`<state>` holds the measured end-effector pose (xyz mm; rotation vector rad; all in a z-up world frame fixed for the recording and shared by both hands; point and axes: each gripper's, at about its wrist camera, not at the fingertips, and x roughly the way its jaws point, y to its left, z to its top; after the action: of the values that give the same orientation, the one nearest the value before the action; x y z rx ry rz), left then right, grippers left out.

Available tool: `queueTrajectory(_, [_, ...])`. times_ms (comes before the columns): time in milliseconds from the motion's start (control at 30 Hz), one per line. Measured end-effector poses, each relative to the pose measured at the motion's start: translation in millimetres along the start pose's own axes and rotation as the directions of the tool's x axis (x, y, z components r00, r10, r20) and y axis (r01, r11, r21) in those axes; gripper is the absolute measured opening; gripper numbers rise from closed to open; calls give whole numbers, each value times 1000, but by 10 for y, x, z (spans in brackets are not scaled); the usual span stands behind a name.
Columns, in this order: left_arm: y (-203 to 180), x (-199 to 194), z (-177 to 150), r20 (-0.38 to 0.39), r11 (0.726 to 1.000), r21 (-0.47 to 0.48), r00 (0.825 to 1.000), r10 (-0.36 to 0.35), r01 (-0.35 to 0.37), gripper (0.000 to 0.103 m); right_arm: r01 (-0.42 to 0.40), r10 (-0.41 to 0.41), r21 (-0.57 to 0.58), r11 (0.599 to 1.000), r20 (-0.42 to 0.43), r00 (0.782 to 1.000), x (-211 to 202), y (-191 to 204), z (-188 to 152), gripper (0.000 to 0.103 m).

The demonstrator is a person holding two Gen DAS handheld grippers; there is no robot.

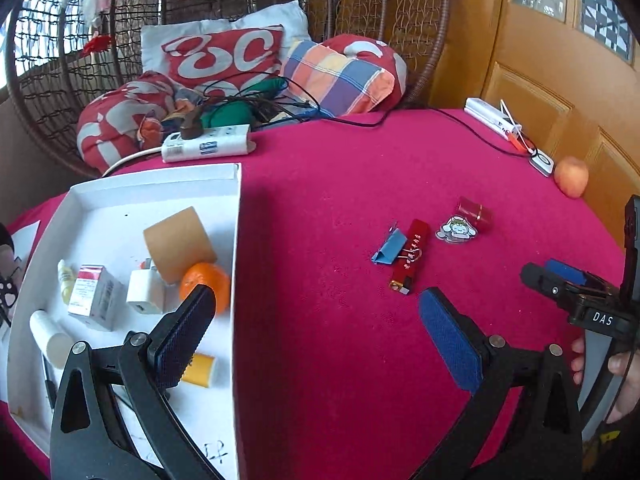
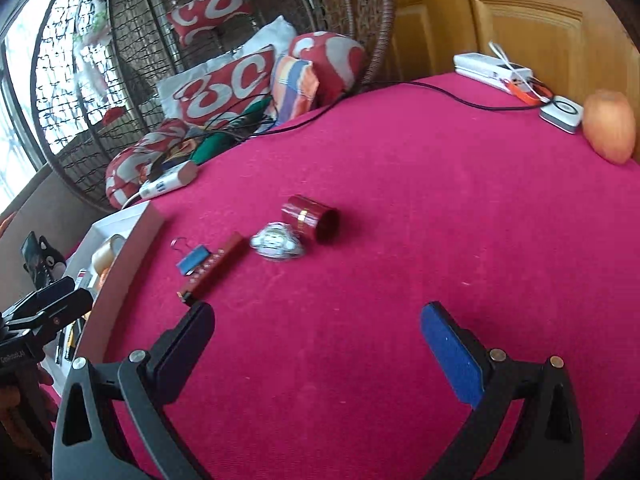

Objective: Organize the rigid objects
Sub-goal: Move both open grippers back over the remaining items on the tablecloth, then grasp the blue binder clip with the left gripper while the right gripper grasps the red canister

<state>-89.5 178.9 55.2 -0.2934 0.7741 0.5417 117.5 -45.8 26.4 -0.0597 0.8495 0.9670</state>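
Currently both grippers are hovering with fingers spread wide, gripping nothing: left gripper (image 1: 316, 312) straddling the right wall of the shallow white cardboard tray (image 1: 236, 216), right gripper (image 2: 316, 332) over bare magenta cloth tabletop (image 2: 440, 208). Lying loose mid-tabletop: blue binder clip (image 2: 195, 260) touching the long dark-red rectangular lighter (image 2: 216, 270), cartoon-figure badge (image 2: 276, 245), short red cylinder (image 2: 310, 218) on its side. Sitting inside the tray: orange tangerine (image 1: 208, 286), tan tape roll (image 1: 178, 242), white charger block (image 1: 145, 292).

My right gripper (image 2: 316, 332), jaws wide, empty, above red cloth (image 2: 400, 280). Ahead: red lighter (image 2: 214, 270), blue binder clip (image 2: 195, 261), cartoon badge (image 2: 276, 244), red cylinder (image 2: 310, 219).
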Motion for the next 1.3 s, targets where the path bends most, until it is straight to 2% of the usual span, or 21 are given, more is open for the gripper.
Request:
queueTrajectory(100, [-51, 162, 60, -27, 1000, 9, 1000, -16, 16, 103, 19, -18, 31, 999, -9, 1000, 5, -146, -38, 103])
queueTrajectory(267, [-157, 467, 155, -77, 1000, 9, 997, -29, 30, 103, 15, -15, 25, 1000, -3, 1000, 6, -144, -55, 103])
queueTrajectory(500, [-333, 818, 285, -106, 998, 61, 994, 8, -2, 103, -24, 24, 56, 998, 10, 1000, -8, -204, -63, 103])
queueTrajectory(667, [-430, 956, 295, -121, 994, 112, 993, -2, 16, 103, -52, 50, 78, 996, 21, 999, -28, -234, -73, 103])
queueTrajectory(733, [-407, 983, 315, -103, 995, 94, 995, -8, 18, 103, -55, 53, 81, 995, 22, 998, -25, -227, -71, 103])
queueTrajectory(833, [-306, 1001, 372, -90, 997, 69, 995, 43, -37, 103, -57, 55, 83, 995, 23, 998, -24, -222, -73, 103])
queueTrajectory(900, [-240, 1020, 374, -92, 992, 81, 990, 106, -98, 101, -65, 63, 88, 994, 26, 998, -27, -237, -74, 103])
queueTrajectory(1000, [-162, 1057, 322, -106, 989, 88, 986, 129, -120, 89, -79, 76, 99, 992, 32, 997, -38, -255, -79, 103])
queueTrajectory(1033, [-176, 1049, 313, -101, 989, 99, 987, 122, -112, 86, -81, 79, 101, 992, 33, 996, -38, -259, -79, 103])
queueTrajectory(1067, [-195, 1045, 310, -100, 990, 103, 990, 102, -92, 79, -82, 79, 102, 991, 33, 996, -39, -258, -79, 103])
queueTrajectory(1167, [-317, 1057, 316, -92, 986, 151, 992, 83, -69, 76, -79, 76, 100, 992, 32, 997, -37, -253, -79, 103])
queueTrajectory(1233, [-377, 1051, 308, -78, 981, 183, 994, 81, -66, 70, -81, 78, 101, 992, 33, 996, -39, -251, -79, 103])
queueTrajectory(1300, [-386, 1039, 302, -86, 983, 178, 995, 50, -34, 50, -86, 83, 105, 991, 35, 996, -43, -251, -81, 103])
